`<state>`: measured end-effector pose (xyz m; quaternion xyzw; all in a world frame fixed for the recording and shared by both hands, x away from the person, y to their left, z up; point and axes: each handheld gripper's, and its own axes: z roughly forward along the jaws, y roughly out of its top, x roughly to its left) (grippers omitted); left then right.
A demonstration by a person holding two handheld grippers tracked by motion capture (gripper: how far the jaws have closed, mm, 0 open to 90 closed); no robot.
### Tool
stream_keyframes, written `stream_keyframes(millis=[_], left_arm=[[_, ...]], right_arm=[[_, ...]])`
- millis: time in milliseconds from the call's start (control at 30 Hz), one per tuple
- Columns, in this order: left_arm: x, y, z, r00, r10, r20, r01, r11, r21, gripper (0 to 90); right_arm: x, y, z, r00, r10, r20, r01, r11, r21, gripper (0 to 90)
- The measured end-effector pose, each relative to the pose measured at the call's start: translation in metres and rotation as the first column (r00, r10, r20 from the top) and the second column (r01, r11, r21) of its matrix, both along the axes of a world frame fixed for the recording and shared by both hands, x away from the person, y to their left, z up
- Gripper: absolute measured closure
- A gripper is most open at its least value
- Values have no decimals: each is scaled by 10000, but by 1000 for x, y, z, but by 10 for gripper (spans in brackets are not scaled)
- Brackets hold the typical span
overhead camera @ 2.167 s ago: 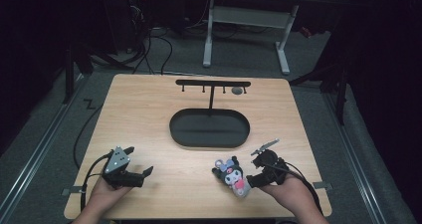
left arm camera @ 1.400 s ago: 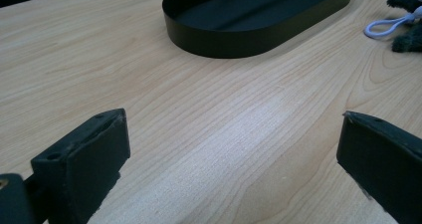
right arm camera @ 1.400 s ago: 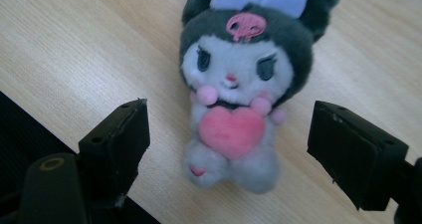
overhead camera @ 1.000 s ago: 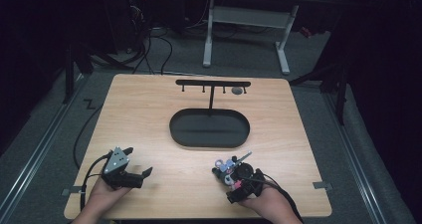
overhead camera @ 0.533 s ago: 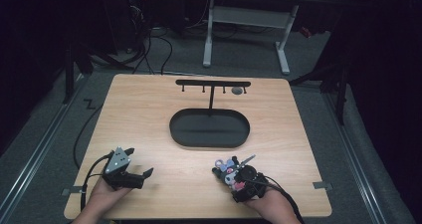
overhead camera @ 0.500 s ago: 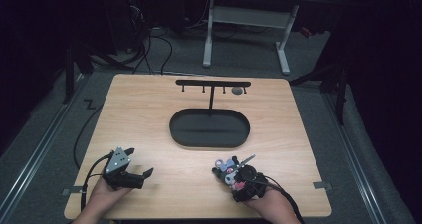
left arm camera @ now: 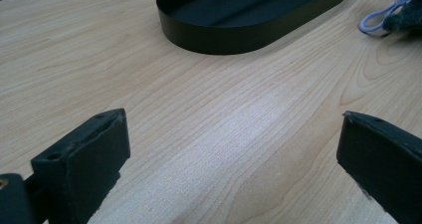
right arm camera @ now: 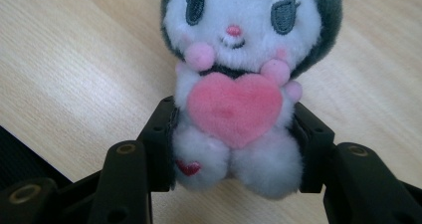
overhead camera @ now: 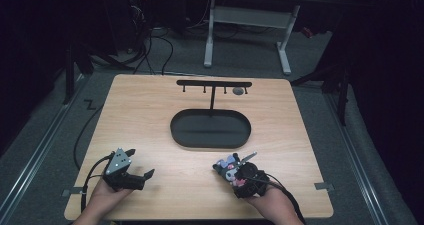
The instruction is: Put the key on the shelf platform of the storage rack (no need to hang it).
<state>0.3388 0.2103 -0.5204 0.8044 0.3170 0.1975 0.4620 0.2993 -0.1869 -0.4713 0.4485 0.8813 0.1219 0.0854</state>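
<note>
Both jaws of R claw just closed, pinching plush toy.

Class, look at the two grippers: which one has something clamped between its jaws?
The right gripper, pressing on the plush toy; the left gripper stands open over bare table.

A black oval tray sits at the centre of a light wooden table, with a black T-shaped hook stand rising from its far end. Beyond, a white desk frame and tangled cables occupy the grey floor.
</note>
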Motion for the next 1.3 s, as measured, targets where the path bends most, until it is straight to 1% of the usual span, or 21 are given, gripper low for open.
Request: stream_keyframes(millis=[167, 267, 467, 533, 567, 600, 800, 900, 967, 1033, 1067, 1167, 1233, 1300], left_arm=[[0, 0, 0, 10000, 7, -22, -7, 10000, 10, 11], [-1, -1, 0, 10000, 0, -30, 0, 10000, 17, 11], [0, 0, -1, 10000, -13, -49, 13, 10000, 5, 11], [0, 0, -1, 10000, -21, -48, 21, 10000, -4, 11], [0, 0, -1, 10000, -22, -40, 22, 10000, -20, 11], [0, -1, -1, 10000, -29, -50, 28, 10000, -35, 11], [1, -4, -1, 9999, -140, -80, 140, 9999, -51, 12], [2, -4, -1, 9999, -142, -64, 141, 9998, -105, 12], [2, -4, -1, 9999, -148, -55, 148, 9998, -129, 12], [2, -3, -1, 9999, -136, -71, 135, 9998, -178, 12], [2, -3, 0, 9999, -139, -46, 138, 9997, -204, 12], [1, -4, 0, 9998, -221, -12, 220, 9996, -148, 12], [1, -4, 0, 9998, -196, -70, 195, 9997, -160, 12], [0, -4, 0, 9998, -177, -7, 177, 9996, -197, 12]], right_arm=[[3, -2, 11, 9996, -101, 269, 99, 9999, 85, 481], [5, -3, 15, 9994, -153, 318, 149, 9998, 135, 481], [7, -6, 20, 9985, -223, 501, 216, 9997, 146, 481], [9, -7, 22, 9982, -275, 537, 263, 9994, 221, 481], [9, -8, 23, 9980, -382, 509, 371, 9991, 215, 481], [10, -8, 24, 9980, -344, 527, 334, 9993, 190, 481], [12, -13, 29, 9960, -588, 676, 554, 9972, 508, 481], [13, -15, 31, 9955, -629, 710, 591, 9967, 550, 481], [15, -16, 32, 9953, -673, 702, 641, 9969, 459, 481], [17, -18, 34, 9949, -683, 741, 653, 9970, 411, 481], [18, -20, 36, 9938, -794, 774, 755, 9958, 522, 481], [21, -22, 39, 9920, -912, 870, 860, 9944, 616, 482], [25, -23, 40, 9911, -1005, 877, 950, 9934, 650, 482], [29, -23, 41, 9905, -1007, 938, 949, 9934, 647, 482]])
